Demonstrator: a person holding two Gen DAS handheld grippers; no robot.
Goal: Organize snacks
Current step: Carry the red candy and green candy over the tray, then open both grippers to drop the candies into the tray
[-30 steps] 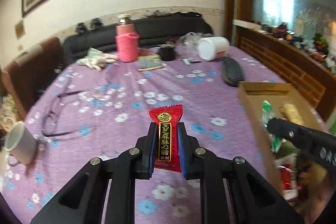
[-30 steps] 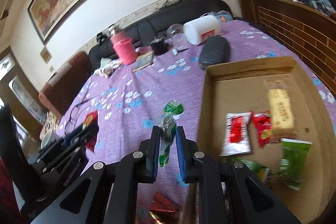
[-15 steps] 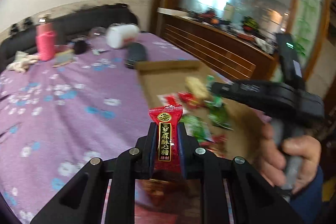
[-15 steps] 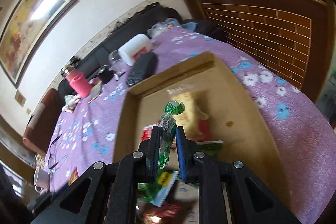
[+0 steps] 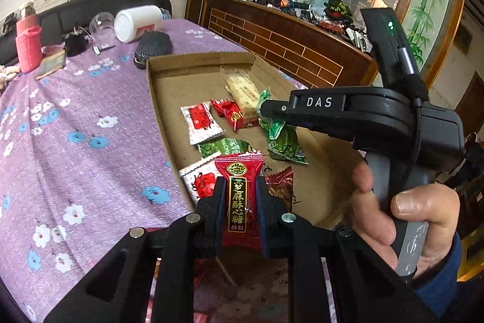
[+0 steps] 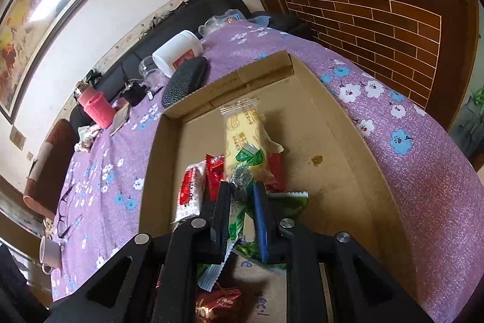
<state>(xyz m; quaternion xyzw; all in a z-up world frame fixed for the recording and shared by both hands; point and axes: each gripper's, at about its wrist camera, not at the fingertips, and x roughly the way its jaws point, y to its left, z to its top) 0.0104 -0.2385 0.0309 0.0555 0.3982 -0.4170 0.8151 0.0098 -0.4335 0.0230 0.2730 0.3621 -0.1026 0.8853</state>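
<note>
My left gripper (image 5: 239, 186) is shut on a red candy packet (image 5: 238, 196) with gold lettering, held above the near edge of the cardboard box (image 5: 193, 62). My right gripper (image 6: 240, 189) is over the box (image 6: 338, 105) and its fingers have spread a little around a green-wrapped candy (image 6: 242, 177) that still sits between them. In the left wrist view the right gripper (image 5: 266, 111) hangs over the box's middle. Several snacks lie in the box: a yellow biscuit pack (image 6: 242, 132), red and white packets (image 5: 201, 121) and green packets (image 5: 284, 141).
A purple flowered cloth (image 5: 75, 126) covers the table. At the far end stand a pink knitted cup (image 5: 27, 49), a white jar on its side (image 5: 137, 21) and a black case (image 5: 154, 47). Glasses (image 6: 68, 220) and a white mug (image 6: 50, 255) lie at the left. A wooden cabinet (image 6: 378, 11) borders the right.
Both grippers have swung right from the cloth to above the box. The right gripper's fingers have parted a little around the green candy. The left still grips the red packet.
</note>
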